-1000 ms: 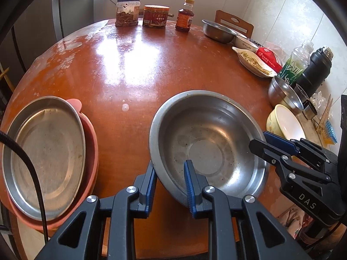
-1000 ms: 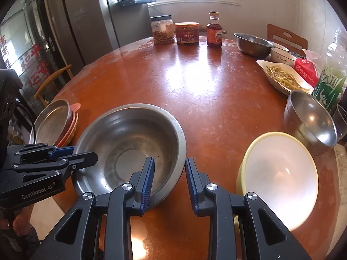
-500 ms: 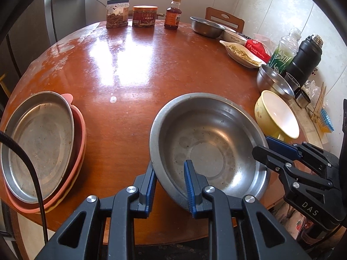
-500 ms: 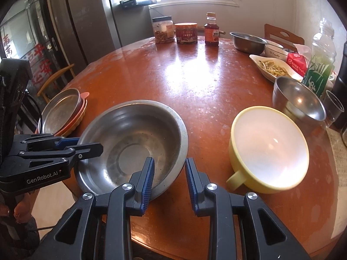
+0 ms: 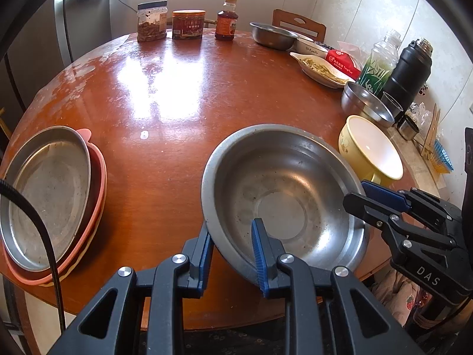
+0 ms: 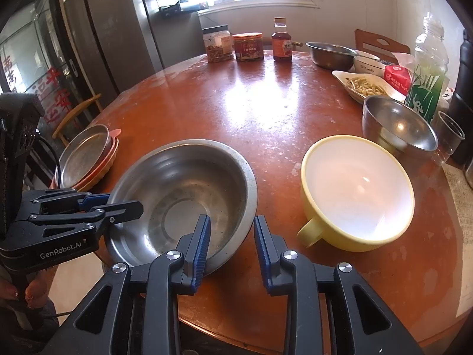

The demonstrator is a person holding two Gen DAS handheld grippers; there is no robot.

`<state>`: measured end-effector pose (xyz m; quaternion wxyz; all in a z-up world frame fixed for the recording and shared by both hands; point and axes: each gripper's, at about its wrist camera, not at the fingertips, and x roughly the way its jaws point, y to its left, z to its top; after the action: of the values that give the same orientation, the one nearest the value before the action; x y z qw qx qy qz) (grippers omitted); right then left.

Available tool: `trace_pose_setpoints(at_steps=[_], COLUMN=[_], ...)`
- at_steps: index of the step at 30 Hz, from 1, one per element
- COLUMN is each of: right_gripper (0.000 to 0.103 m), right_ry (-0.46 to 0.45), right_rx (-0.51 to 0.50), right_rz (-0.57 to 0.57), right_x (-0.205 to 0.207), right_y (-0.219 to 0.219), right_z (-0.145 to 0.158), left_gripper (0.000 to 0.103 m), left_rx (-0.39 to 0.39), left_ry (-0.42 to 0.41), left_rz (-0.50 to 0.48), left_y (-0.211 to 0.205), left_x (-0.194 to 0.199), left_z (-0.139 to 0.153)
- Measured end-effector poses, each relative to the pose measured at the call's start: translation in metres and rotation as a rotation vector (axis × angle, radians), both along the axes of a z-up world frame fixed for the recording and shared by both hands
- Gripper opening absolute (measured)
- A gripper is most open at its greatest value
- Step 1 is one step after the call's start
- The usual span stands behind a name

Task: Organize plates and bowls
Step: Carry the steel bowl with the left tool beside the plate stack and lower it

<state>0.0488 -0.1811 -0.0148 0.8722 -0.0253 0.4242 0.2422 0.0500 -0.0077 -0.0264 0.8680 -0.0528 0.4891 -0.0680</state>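
Observation:
A large steel bowl (image 5: 283, 195) is held tilted above the near edge of the round wooden table (image 5: 177, 94). My left gripper (image 5: 232, 251) is shut on its left rim. My right gripper (image 6: 232, 244) is shut on its right rim, also seen from the left wrist view (image 5: 366, 195). The bowl shows in the right wrist view (image 6: 183, 189) too. A yellow mug-bowl (image 6: 354, 189) stands just right of it. A small steel bowl (image 6: 399, 124) stands behind that. A steel plate on stacked pink plates (image 5: 50, 189) sits at the table's left edge.
At the far edge stand two jars (image 5: 152, 20) and a sauce bottle (image 5: 226, 23). On the right are another steel bowl (image 5: 272, 35), a dish of food (image 5: 319, 68), a green bottle (image 5: 378, 65), a black flask (image 5: 409, 74) and a plastic cup (image 6: 448, 139).
Both grippers have lifted the large steel bowl and drawn it back toward the near table edge, tilting it. The yellow mug-bowl now shows fully beside it.

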Motion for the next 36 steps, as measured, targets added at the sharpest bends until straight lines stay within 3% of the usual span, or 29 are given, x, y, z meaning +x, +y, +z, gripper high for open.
trace_pose_setpoints(at_steps=[21,25,32,36], right_gripper=[0.035,0.038,0.04,0.047], right_ry=[0.022,0.013,0.004,-0.006], right_rx=[0.059,0.059,0.057,0.072], right_rz=[-0.014,-0.01,-0.031,-0.042], right_x=[0.004,0.003,0.004,0.003], right_y=[-0.005,-0.003,-0.004,-0.008], right_z=[-0.002,0.0,0.002,0.006], left_gripper=[0.027,0.036,0.037,0.037], left_rx=[-0.027,-0.021,-0.01,-0.01], left_ry=[-0.046,-0.052,-0.064,-0.079], left_rz=[-0.007,0.016,0.029,0.031], left_y=[0.004,0.008,0.013,0.014], left_x=[-0.006,-0.007,-0.007,-0.008], left_z=[0.007,0.008,0.012,0.018])
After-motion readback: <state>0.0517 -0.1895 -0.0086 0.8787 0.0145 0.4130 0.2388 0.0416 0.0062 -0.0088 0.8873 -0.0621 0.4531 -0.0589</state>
